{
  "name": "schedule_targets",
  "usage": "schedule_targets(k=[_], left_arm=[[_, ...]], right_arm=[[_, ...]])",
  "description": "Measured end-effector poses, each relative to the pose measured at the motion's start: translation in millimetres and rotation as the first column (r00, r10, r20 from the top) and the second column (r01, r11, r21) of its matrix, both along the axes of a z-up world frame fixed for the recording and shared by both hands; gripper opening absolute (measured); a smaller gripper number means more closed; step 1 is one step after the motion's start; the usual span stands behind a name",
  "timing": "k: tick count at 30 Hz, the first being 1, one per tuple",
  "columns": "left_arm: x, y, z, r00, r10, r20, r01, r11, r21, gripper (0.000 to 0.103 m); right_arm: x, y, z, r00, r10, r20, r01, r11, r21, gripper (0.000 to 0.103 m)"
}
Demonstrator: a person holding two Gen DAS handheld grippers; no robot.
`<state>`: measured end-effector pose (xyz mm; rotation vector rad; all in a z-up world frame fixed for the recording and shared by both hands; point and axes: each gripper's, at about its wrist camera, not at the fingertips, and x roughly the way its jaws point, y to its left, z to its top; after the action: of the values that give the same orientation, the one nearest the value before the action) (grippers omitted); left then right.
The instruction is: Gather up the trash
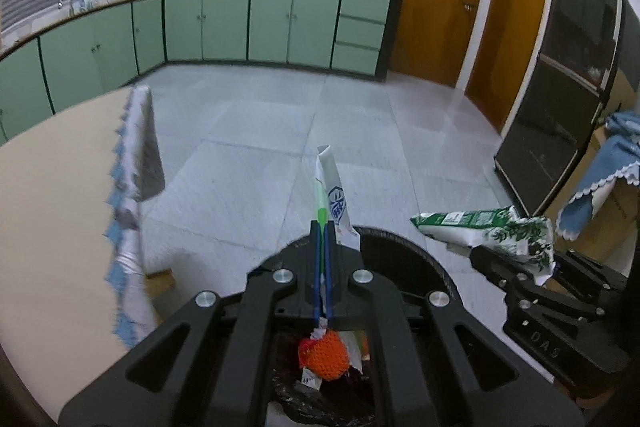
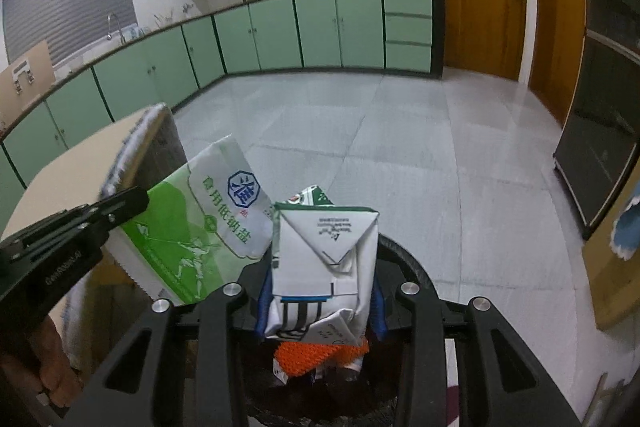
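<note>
Left gripper (image 1: 322, 259) is pressed together on the flat salt bag (image 1: 334, 201); right gripper (image 2: 322, 287) pinches the folded carton (image 2: 326, 259); both hang over the black bin (image 1: 404, 247); better lower them inside the rim before letting go.

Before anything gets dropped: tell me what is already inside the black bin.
Inside the black bin lies an orange mesh net with scraps of white packaging around it. The gripper bodies cover the rest of the bin's contents.

a home kitchen: green cabinets (image 2: 320, 27) beneath a counter, sink tap (image 2: 114, 23), tiled floor (image 2: 400, 147).
</note>
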<state>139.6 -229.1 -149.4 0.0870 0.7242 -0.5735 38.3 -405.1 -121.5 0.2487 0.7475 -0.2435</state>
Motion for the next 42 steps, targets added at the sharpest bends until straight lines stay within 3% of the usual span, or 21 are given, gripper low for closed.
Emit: schedule_targets(k=[1,3,6,8,12,14,16,22,29,42], left_arm=[[2.6,-1.8,-4.4,1.000,-0.005,-0.014,0.005,1.000,0.007,0.002],[8.7,-4.9,-14.5,0.999,-0.012,-0.053,0.013,1.000,0.018,0.006],[16.7,-5.9,-20.0,0.996,-0.014,-0.087,0.016,1.000,0.017,0.008],[20.9,-8.4,-19.6,0.995,-0.013,-0.095,0.014,1.000,0.014,0.022],[16.8,-0.7,-10.0,0.997,-0.002,-0.072,0.002,1.000,-0.002,0.032],[15.0,0.8,0.6,0.999,0.005,-0.048,-0.006,1.000,-0.009,0.045],[11.4,8.6,11.3,1.000,0.013,-0.021,-0.014,1.000,-0.015,0.050],[-5.1,32.0,41.8,0.998,0.044,0.044,-0.043,0.999,-0.022,0.068],[-28.4,62.9,75.3,0.992,0.072,0.106,-0.070,0.997,-0.018,0.087],[-75.6,113.9,121.1,0.979,0.126,0.160,-0.121,0.992,-0.042,0.092]], right_arm=[[3.5,-4.3,-9.5,1.000,-0.001,-0.026,0.001,1.000,0.013,0.040],[6.9,-11.2,-19.8,0.998,-0.011,-0.054,0.012,1.000,0.027,0.056],[2.8,-17.8,-28.7,0.997,-0.020,-0.074,0.022,0.999,0.025,0.062],[0.1,-21.6,-27.9,0.997,-0.029,-0.072,0.030,0.999,0.021,0.066],[-5.9,-22.8,-19.5,0.997,-0.052,-0.056,0.052,0.999,0.013,0.079],[-7.1,-20.1,-12.9,0.997,-0.056,-0.045,0.056,0.998,0.004,0.086],[-9.6,-17.7,-5.9,0.998,-0.055,-0.040,0.055,0.998,-0.006,0.089],[-22.9,-6.5,23.5,0.999,-0.043,0.006,0.043,0.999,0.009,0.097],[-37.8,12.5,61.6,0.999,-0.009,0.034,0.008,0.999,0.043,0.097],[-72.4,57.0,117.6,0.995,0.064,0.080,-0.064,0.998,0.000,0.097]])
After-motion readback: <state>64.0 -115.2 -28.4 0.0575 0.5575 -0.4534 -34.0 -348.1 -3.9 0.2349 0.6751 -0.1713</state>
